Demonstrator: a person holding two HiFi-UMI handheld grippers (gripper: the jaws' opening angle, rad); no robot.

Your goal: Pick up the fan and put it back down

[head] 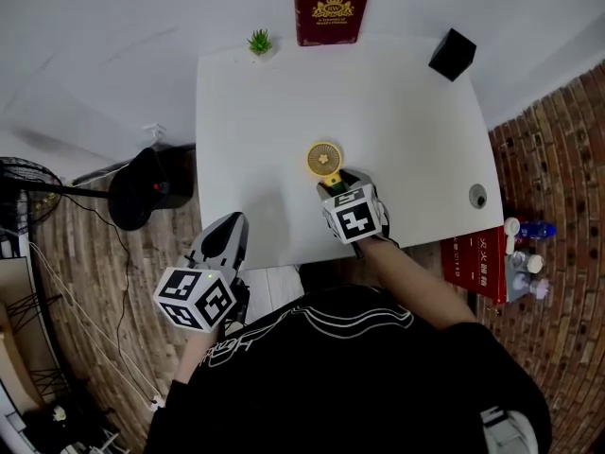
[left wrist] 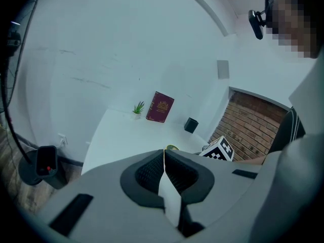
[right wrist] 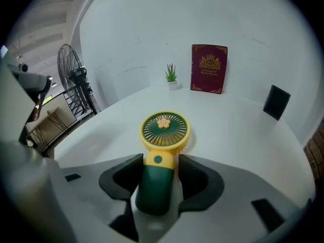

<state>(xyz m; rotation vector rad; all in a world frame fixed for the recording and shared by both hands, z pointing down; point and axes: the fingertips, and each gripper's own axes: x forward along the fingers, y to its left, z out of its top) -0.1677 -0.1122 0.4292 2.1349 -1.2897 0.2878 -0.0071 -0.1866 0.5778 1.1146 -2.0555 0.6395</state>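
So the little fan [right wrist: 161,148] is lying flat on the white worktop [head: 397,121], round head facing up and pointing away, handle toward the person. The right tool [right wrist: 158,167] has its two dark pads on either side of the green handle, up near the yellow neck, and they look pressed against it, so I'd call that a grip on the handle. The left tool [left wrist: 164,160] is closed with nothing in it, hanging off the near left corner of the worktop and not involved.

If I were doing the lift: the hold sits high on the handle, close to the head, which is good since the head looks like the heavier end. Squeeze firmly before rising, because the handle is a smooth rounded plastic tube and could swivel between the pads. Go straight up, keep it level, and come back down slowly so the grille lands flat.

Materials: yellow plastic ring, dark green slatted grille with a small flower in the middle, glossy green handle. The pads look ribbed and rubbery, which should help. Worktop is matte and plain. At the far edge there's a red hardback book [head: 330,9], a tiny plant [head: 259,42] and a black box [head: 453,54], all well away from the fan
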